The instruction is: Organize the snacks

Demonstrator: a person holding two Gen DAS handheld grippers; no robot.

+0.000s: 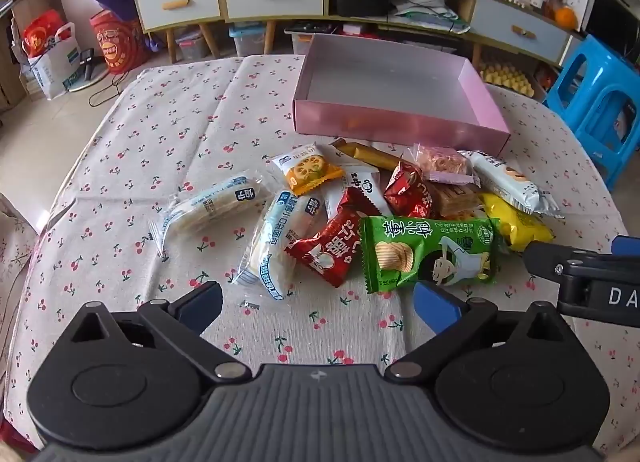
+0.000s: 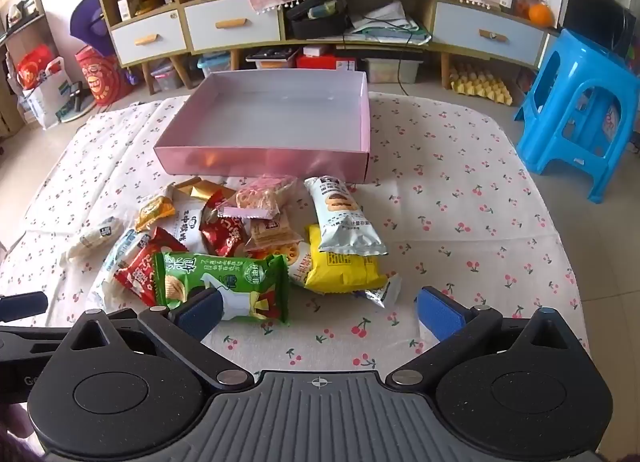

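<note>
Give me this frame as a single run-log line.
stage: start | pink box: empty | snack pile: on tablecloth, none boxed | left gripper: open, empty | right gripper: open, empty, nearest green chip bag

Right tongs (image 1: 580,274) cut off by frame edge; wafer pack (image 1: 458,199) mostly buried under neighbouring packets, label unreadable.

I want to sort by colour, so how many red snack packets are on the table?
2. One red packet lies left of the green chip bag; another red packet sits mid-pile behind it. More may be hidden underneath.
</note>
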